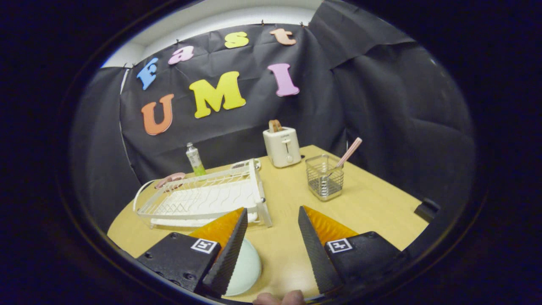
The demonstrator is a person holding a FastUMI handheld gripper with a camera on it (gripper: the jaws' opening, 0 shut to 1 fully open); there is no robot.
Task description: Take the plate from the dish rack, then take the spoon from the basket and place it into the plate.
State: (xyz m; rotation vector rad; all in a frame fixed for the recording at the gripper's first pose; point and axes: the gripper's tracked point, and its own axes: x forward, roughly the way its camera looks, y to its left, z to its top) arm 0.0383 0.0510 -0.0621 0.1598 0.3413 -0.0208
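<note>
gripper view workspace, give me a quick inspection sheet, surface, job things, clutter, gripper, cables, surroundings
surface: light wooden table.
job's things: pale green plate flat on the table beside the left finger, out of the white dish rack; pink-handled spoon standing in the wire basket, beyond the fingers.
clutter: white toaster with toast in it, green tube, pink item on the rack's far end, dark object at the table edge.
grippers: gripper open, nothing between the fingers.
cables: nothing seen.
surroundings: black cloth wall; fingertips of a person.
</note>
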